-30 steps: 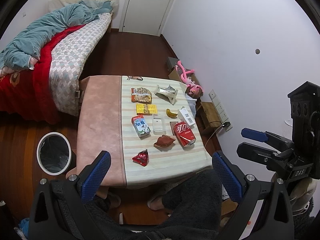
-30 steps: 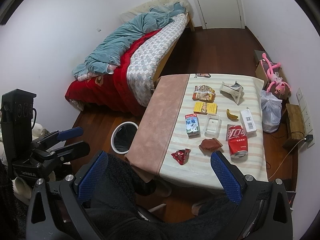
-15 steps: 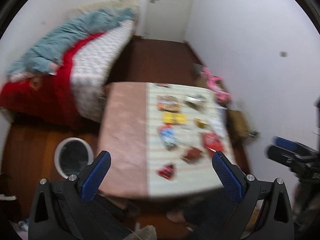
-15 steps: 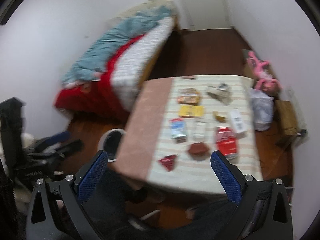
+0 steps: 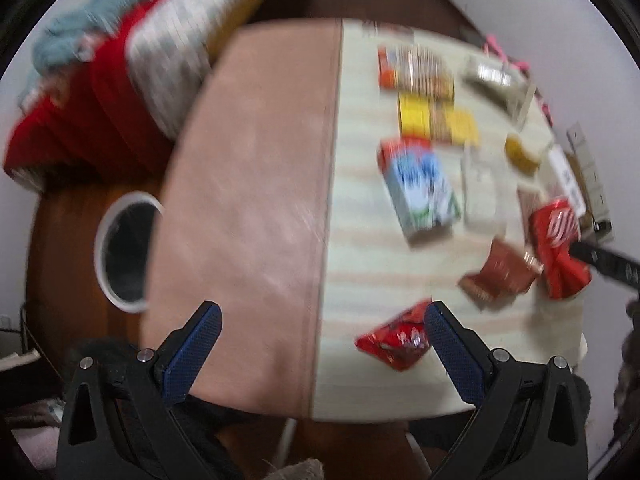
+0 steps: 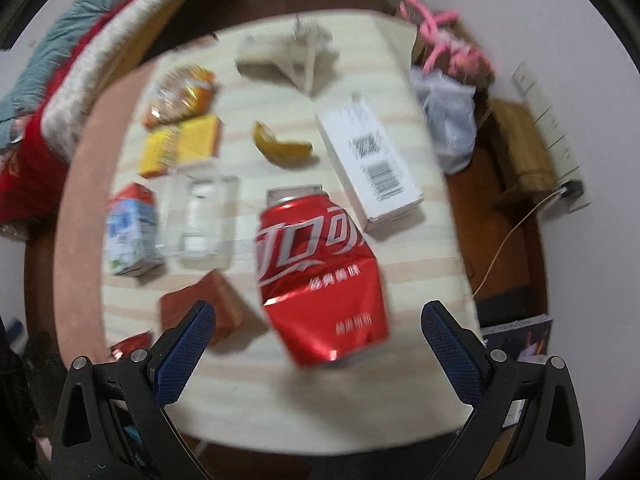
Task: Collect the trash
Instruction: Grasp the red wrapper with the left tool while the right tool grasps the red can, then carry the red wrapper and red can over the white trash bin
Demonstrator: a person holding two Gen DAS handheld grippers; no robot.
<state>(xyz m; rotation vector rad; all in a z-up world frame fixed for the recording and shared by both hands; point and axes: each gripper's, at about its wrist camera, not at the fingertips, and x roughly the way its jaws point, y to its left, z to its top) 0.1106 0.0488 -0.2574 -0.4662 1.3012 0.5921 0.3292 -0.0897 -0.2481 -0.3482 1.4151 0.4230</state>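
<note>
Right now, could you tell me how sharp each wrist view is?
Left wrist view: motion-blurred across the table, packaging print unreadable, though the left gripper is crisp. Right wrist view: also smeared, fisheye bending the edges; the red can is recognisable, and the right gripper is sharp.

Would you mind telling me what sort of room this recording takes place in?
Most likely a bedroom at home: a bed with a red and teal quilt stands beside a cloth-covered table strewn with snack wrappers and a crushed red cola can, and a white waste bin sits on the wooden floor.

It was a home bedroom: a quilted bed [image 5: 120,64] stood far left of the low table [image 5: 248,184].
</note>
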